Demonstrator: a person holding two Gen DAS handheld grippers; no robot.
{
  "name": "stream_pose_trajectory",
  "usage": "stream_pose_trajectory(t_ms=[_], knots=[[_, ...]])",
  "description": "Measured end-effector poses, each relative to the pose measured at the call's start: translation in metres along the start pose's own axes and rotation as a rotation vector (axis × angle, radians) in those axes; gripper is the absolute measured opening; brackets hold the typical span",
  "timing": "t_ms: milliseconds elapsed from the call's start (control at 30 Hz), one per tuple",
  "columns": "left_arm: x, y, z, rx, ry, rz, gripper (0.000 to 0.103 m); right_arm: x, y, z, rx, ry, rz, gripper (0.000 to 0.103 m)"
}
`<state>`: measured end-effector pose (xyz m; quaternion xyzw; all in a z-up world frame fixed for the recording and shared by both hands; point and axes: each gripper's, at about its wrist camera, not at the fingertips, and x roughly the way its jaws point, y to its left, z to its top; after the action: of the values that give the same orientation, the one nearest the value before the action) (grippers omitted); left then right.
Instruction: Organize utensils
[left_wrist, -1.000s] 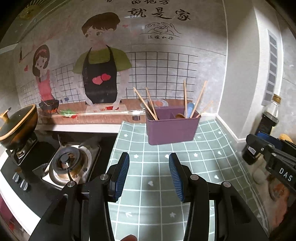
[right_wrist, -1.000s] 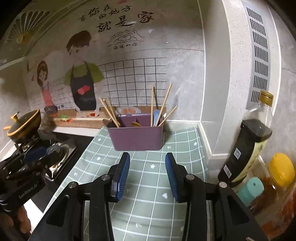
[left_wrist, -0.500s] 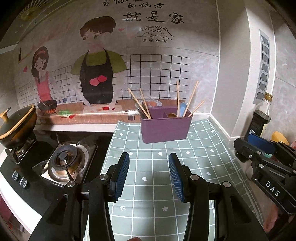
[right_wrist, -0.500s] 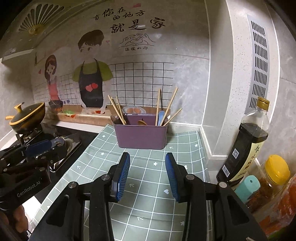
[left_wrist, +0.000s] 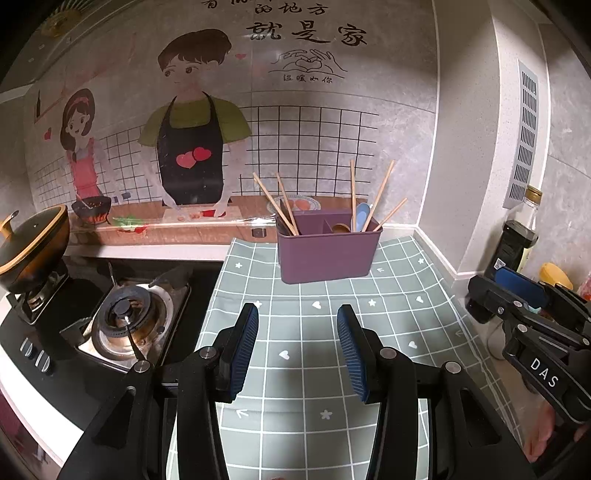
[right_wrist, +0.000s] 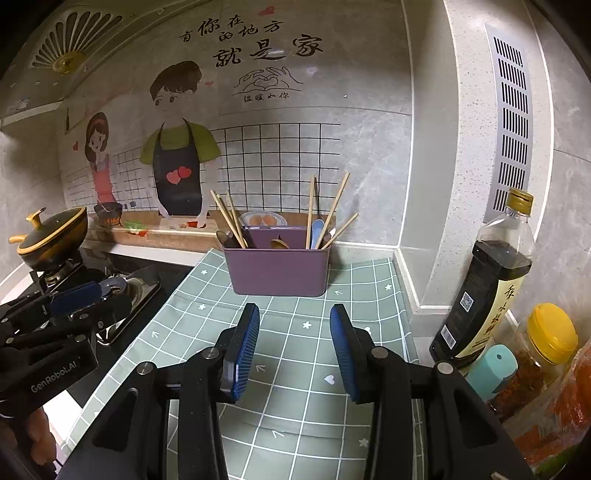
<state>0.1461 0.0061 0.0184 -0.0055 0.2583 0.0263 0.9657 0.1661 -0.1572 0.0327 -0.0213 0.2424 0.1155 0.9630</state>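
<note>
I see the green grid-patterned mat covering the counter, with the gas stove to its left and the cartoon wall decal behind. At the far edge of the mat, near the wall, stands the purple utensil holder — upright, divided into compartments. Wooden chopsticks lean out of its left compartment; more chopsticks and a blue spoon stand in the right one. A brown spoon bowl shows in the middle, but which compartment I cannot tell. On the far left burner sits a black pot with a yellow-rimmed lid. To the right: a dark sauce bottle, a yellow-capped jar.

My left gripper hangs over the near mat, fingers parted about halfway, nothing between the blue pads. My right gripper — same posture, fingers apart, holding nothing, well short of the holder.
</note>
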Motion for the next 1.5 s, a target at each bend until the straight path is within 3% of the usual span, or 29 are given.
stream_pose_trajectory(t_ms=[1500], knots=[[0.0072, -0.0003, 0.0007, -0.003, 0.011, -0.021, 0.046, 0.0082, -0.0074, -0.0003, 0.011, 0.02, -0.006, 0.038]])
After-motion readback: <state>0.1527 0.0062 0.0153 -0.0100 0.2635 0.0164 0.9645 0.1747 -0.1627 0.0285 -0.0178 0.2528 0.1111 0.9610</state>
